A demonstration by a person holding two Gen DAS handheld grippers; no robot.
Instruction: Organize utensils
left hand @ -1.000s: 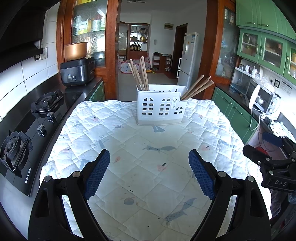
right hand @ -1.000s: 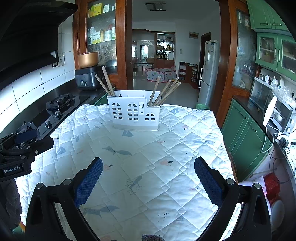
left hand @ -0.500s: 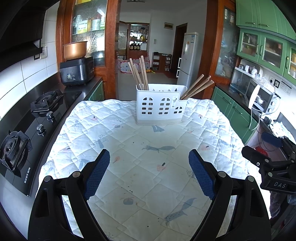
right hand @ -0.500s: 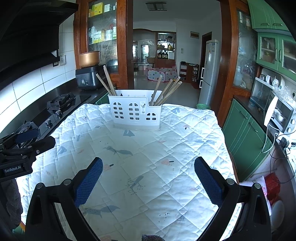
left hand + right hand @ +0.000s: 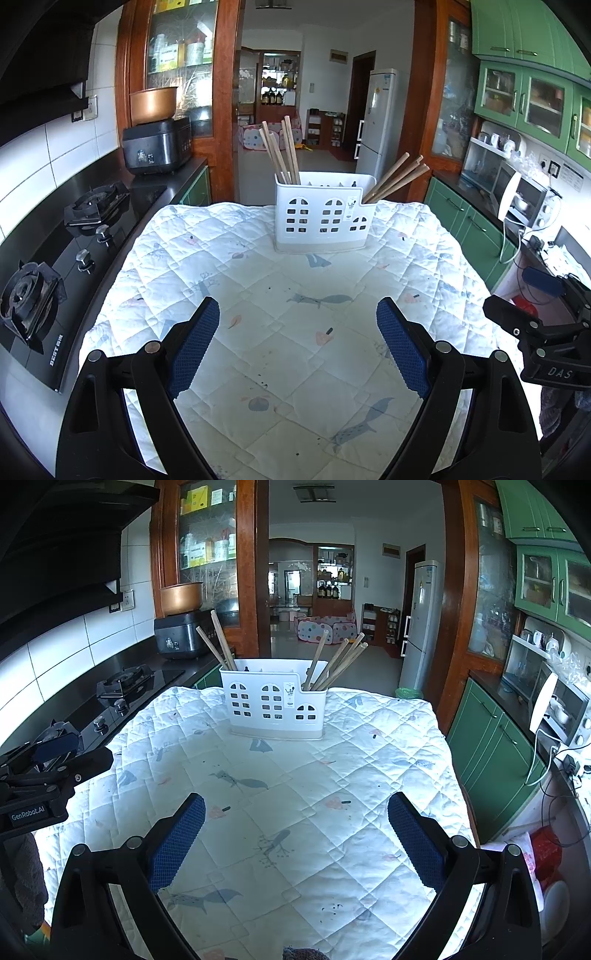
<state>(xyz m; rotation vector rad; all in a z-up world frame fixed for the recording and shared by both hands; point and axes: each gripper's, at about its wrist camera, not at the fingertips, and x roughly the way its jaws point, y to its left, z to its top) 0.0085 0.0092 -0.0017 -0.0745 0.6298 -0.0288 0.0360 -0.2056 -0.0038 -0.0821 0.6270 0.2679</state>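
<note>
Hovering well short of the far white slotted plastic caddy [image 5: 325,216], both the left gripper [image 5: 297,343] and right gripper [image 5: 295,843] had their fingers spread, empty. Risk: light caddy tipping or sliding on the soft quilted cloth [image 5: 280,295] covering the desk if a finger snagged the leaning wooden chopsticks [image 5: 282,151].

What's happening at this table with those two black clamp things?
A person holds a two-finger gripper in each hand above a quilted table cover. The left gripper and right gripper are both open and empty. Ahead stands a white utensil caddy with wooden chopsticks upright in its end compartments. Nothing is being handled right now.
</note>
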